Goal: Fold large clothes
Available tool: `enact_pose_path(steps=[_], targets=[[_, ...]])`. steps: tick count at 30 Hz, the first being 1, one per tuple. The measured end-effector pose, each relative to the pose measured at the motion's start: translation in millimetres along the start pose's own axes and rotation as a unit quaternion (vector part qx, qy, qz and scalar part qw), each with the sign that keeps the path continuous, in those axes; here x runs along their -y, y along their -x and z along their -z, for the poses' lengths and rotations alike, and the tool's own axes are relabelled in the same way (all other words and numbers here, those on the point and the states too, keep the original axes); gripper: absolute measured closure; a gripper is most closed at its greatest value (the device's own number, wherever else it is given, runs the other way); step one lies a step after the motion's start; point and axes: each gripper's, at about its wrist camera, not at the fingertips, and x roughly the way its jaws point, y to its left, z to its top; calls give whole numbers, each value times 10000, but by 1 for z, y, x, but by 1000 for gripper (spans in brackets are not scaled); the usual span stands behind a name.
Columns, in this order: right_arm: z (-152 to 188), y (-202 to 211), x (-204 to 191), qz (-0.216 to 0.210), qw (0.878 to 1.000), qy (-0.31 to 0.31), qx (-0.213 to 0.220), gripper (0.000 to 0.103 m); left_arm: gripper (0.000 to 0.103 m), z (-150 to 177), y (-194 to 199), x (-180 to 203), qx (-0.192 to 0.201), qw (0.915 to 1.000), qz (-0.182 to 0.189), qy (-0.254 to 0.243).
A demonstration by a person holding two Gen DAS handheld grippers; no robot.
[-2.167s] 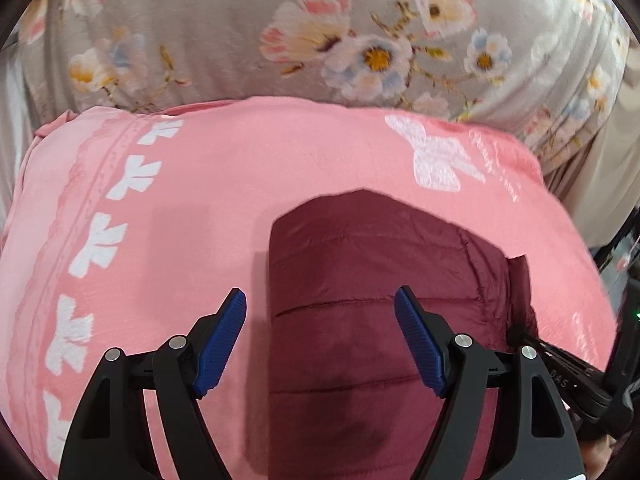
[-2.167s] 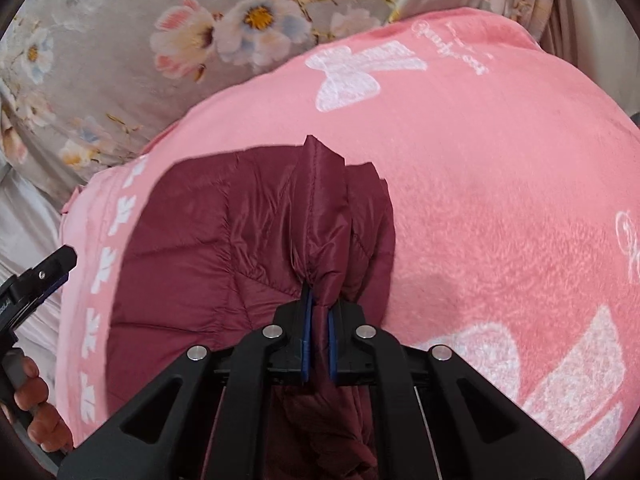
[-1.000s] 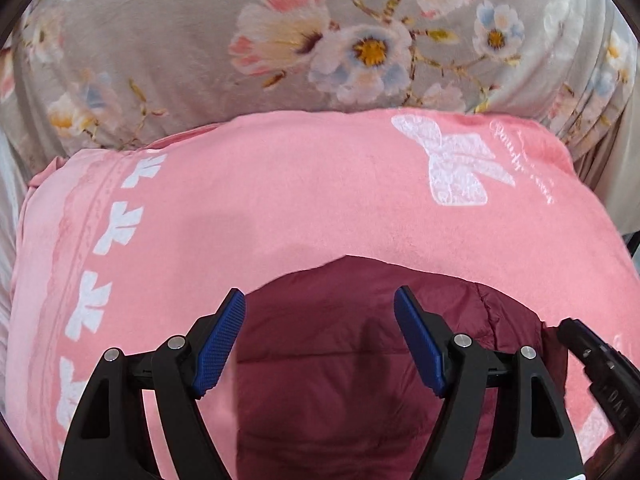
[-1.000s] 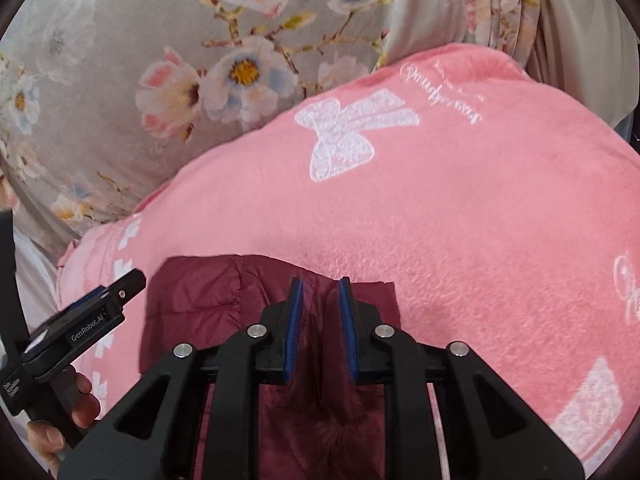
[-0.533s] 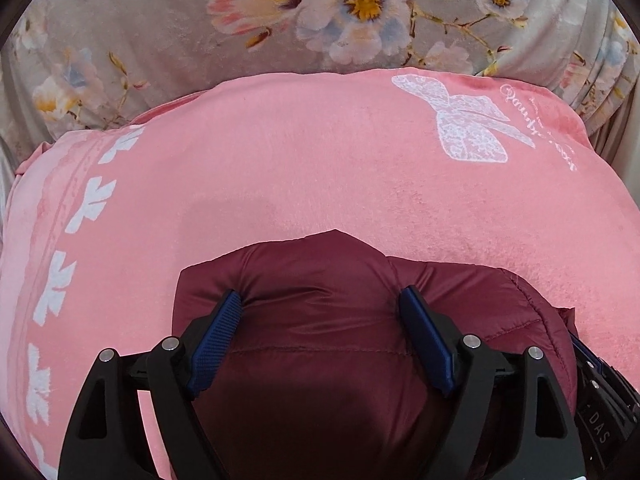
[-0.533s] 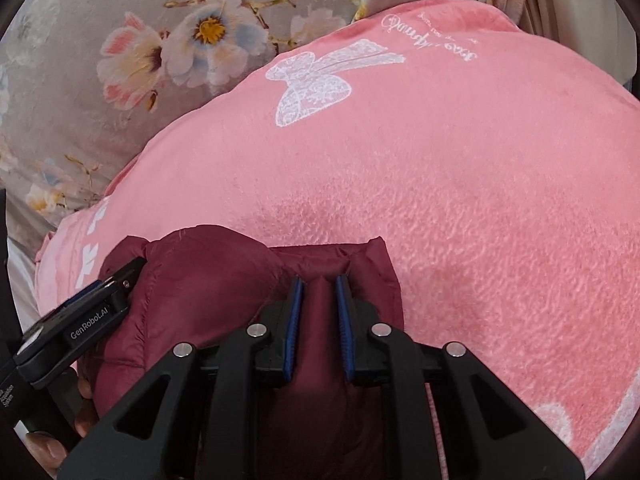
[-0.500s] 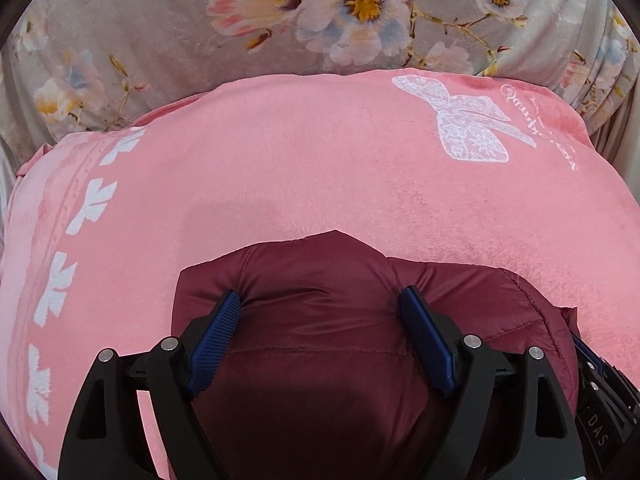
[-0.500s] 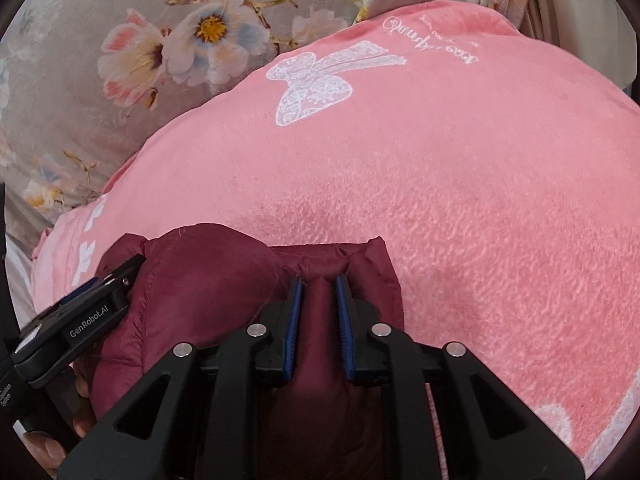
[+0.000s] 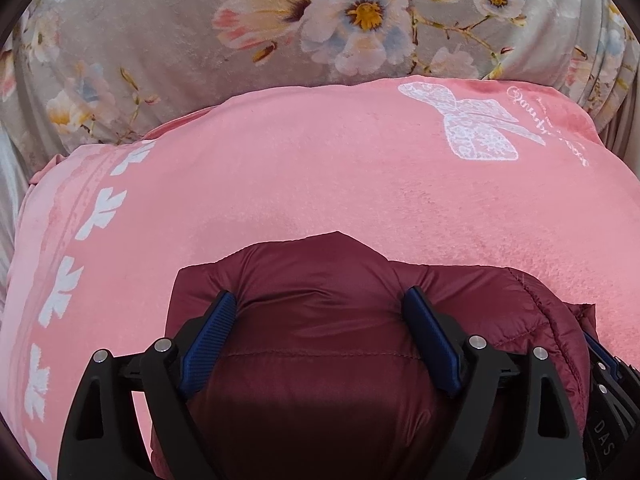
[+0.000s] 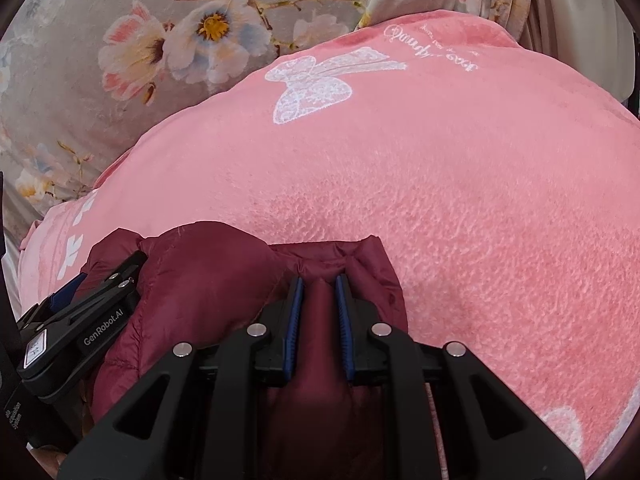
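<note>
A: Where do we stand? The jacket (image 9: pixel 320 344) fills the lower middle of the left view, a puffy maroon bundle on the pink blanket (image 9: pixel 320 168), with the floral cover (image 9: pixel 160 40) across the top of the frame.

B: Our left tool (image 9: pixel 322 312) sits spread wide, its blue pads (image 9: pixel 208 336) pressed into the padding on either side of a bulge — straddling it, not pinching it. We would call that released.

A: And the right tool (image 10: pixel 319 292)?

B: Lower middle of the right view. Its jaws stand narrow with a ridge of the jacket between them, so we read it as clenched on that ridge, though a sliver of gap shows by each pad. The left tool appears at the lower left of that frame, resting on the same bundle.

A: How will the jacket handle?

B: Light, soft and springy, we judge. The shiny shell looks slick, and the fill will push back once pressure lifts, so a fold may puff open.

A: Where should we take hold?

B: At a stitched seam or the edge, where the layers are thin — a fat quilted panel could slip out of the pads.
</note>
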Motion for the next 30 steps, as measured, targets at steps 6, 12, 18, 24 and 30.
enact_pose_path(steps=[6, 12, 18, 24, 30], targets=[[0, -2, 0, 14, 10000, 14, 2, 88, 19, 1, -2, 1, 22, 10000, -41, -22], [1, -3, 0, 34, 10000, 28, 12, 88, 19, 1, -3, 2, 49, 9999, -95, -43], [1, -5, -1, 47, 10000, 32, 25, 88, 19, 2, -3, 3, 56, 9999, -88, -48], [1, -6, 1, -8, 10000, -13, 15, 88, 19, 1, -4, 3, 49, 9999, -102, -61], [-5, -5, 4, -128, 9998, -19, -129, 88, 19, -1, -3, -2, -35, 10000, 7, -60]])
